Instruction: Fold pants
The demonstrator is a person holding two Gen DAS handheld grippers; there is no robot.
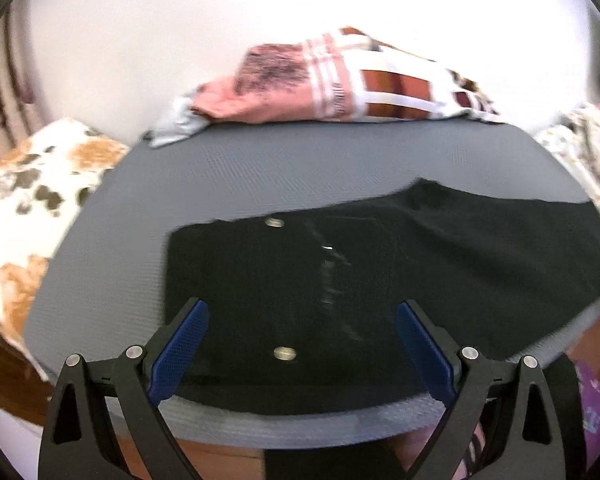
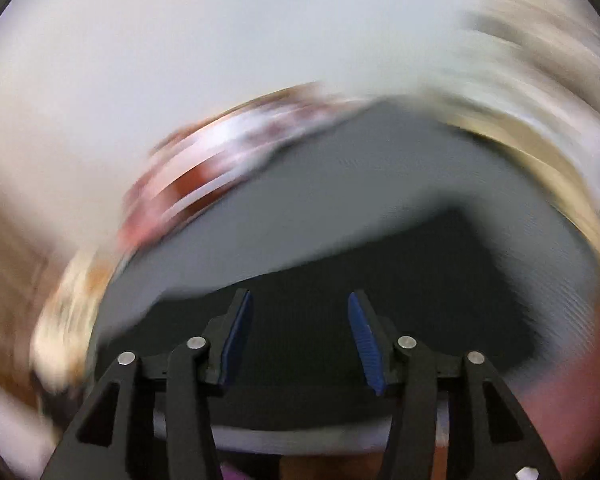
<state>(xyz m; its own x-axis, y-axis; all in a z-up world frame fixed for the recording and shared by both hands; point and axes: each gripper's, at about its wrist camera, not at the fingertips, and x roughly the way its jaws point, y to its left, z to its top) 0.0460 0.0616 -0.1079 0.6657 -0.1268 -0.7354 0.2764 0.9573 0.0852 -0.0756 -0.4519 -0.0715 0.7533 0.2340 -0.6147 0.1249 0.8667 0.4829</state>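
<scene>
Black pants (image 1: 340, 280) lie flat on a grey mat (image 1: 220, 176), waistband end at the left with two metal buttons (image 1: 285, 353) showing, legs running off to the right. My left gripper (image 1: 302, 312) is open and empty, hovering over the waist end near the mat's front edge. In the right wrist view, which is heavily motion-blurred, the pants (image 2: 420, 272) appear as a dark shape on the mat (image 2: 340, 184). My right gripper (image 2: 300, 304) is open and empty above the pants' near edge.
A heap of pink, red and white striped cloth (image 1: 332, 84) lies at the mat's far edge. A floral cover (image 1: 32, 200) is left of the mat, a pale patterned fabric (image 1: 580, 140) right. A white wall stands behind. Wood shows below the front edge.
</scene>
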